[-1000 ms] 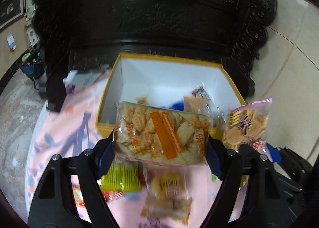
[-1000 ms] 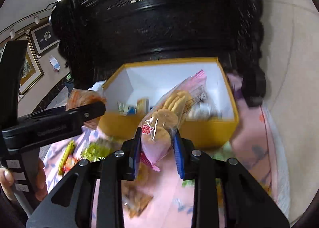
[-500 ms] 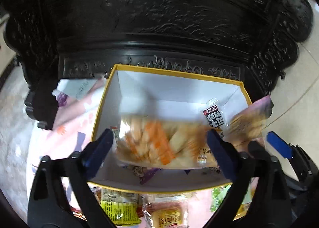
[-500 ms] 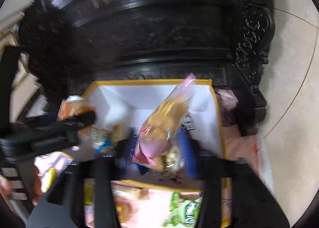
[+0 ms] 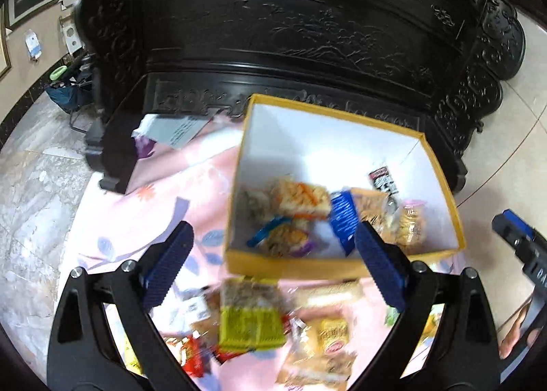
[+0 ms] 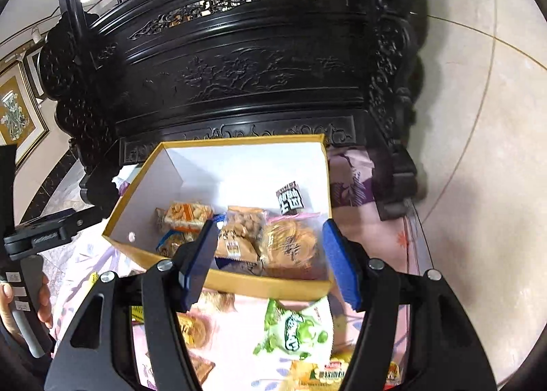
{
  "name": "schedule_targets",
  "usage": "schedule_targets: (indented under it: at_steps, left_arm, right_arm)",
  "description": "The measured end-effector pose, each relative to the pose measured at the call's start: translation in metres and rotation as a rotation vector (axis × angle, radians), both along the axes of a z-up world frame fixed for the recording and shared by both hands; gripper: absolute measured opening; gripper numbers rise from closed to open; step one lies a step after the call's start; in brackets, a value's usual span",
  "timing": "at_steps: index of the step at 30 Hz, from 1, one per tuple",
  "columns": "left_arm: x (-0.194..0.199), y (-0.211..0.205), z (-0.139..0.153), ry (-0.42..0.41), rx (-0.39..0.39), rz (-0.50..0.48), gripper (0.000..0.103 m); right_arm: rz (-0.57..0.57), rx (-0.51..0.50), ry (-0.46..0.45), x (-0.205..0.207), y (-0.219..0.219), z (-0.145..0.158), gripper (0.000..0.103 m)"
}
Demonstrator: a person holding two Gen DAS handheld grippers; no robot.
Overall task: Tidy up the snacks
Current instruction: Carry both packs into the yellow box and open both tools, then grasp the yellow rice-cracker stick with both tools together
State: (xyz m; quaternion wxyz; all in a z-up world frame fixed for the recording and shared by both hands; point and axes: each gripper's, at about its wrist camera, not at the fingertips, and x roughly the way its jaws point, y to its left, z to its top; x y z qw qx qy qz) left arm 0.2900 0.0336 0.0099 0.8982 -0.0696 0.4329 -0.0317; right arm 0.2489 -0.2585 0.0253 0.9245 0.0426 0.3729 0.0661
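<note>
Both the left gripper (image 5: 273, 264) and right gripper (image 6: 270, 261) hang spread and empty just before the yellow box (image 6: 273, 283) of snacks.

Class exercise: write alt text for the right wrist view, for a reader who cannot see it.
An open right gripper, holding nothing, hovers at the near edge of a yellow box with a white interior that holds several snack packets, including a round cracker pack. More snacks, among them a green packet, lie on the pink cloth in front; a dark carved cabinet stands behind.
</note>
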Motion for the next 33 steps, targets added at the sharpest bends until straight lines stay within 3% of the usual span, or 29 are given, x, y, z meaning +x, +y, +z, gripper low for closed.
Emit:
schedule_targets:
  at_steps: [5, 16, 25, 28, 33]
  left_arm:
    - [-0.023, 0.019, -0.002, 0.005, 0.066, 0.018, 0.097]
    - [-0.077, 0.083, -0.014, 0.023, 0.102, 0.128, 0.097]
    - [-0.125, 0.136, -0.053, 0.088, 0.132, 0.225, 0.097]
    - [-0.133, 0.148, -0.076, 0.127, 0.139, 0.268, 0.097]
    - [-0.147, 0.157, -0.107, 0.16, 0.151, 0.333, 0.097]
  right_arm:
    - [0.041, -0.004, 0.02, -0.009, 0.015, -0.009, 0.064]
    - [0.215, -0.023, 0.056, -0.041, 0.079, -0.029, 0.064]
    - [0.387, 0.016, 0.083, -0.07, 0.136, -0.044, 0.064]
    - [0.467, 0.056, 0.128, -0.074, 0.163, -0.058, 0.064]
    - [0.549, 0.162, 0.281, -0.046, 0.222, -0.079, 0.064]
